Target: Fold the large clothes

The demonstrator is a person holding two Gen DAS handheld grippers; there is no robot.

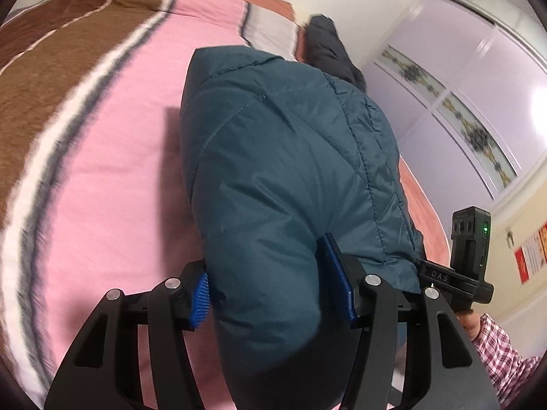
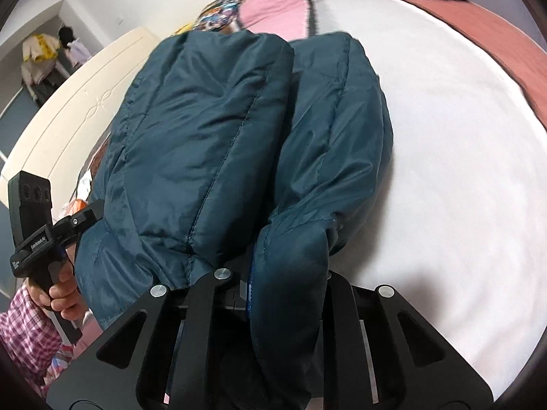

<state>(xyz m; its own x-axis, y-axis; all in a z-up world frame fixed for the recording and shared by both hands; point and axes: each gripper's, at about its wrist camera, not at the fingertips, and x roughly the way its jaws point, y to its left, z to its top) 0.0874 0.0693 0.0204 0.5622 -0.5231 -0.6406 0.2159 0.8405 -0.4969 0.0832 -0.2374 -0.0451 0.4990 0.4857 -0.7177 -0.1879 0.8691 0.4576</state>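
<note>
Both grippers, left [image 1: 271, 283] and right [image 2: 289, 283], jaws clamped on puffy jacket [image 1: 283, 157]: light, slippery, springy; grip seams.

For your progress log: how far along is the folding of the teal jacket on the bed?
Done: the teal puffer jacket already lies doubled into thick padded layers on the bed. In hand: the left gripper and the right gripper each clamp a bunched end. Left: probably a last fold and release. A dark garment beyond lies unfolded.

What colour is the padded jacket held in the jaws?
Dark teal; the jacket shows best in the right wrist view.
</note>
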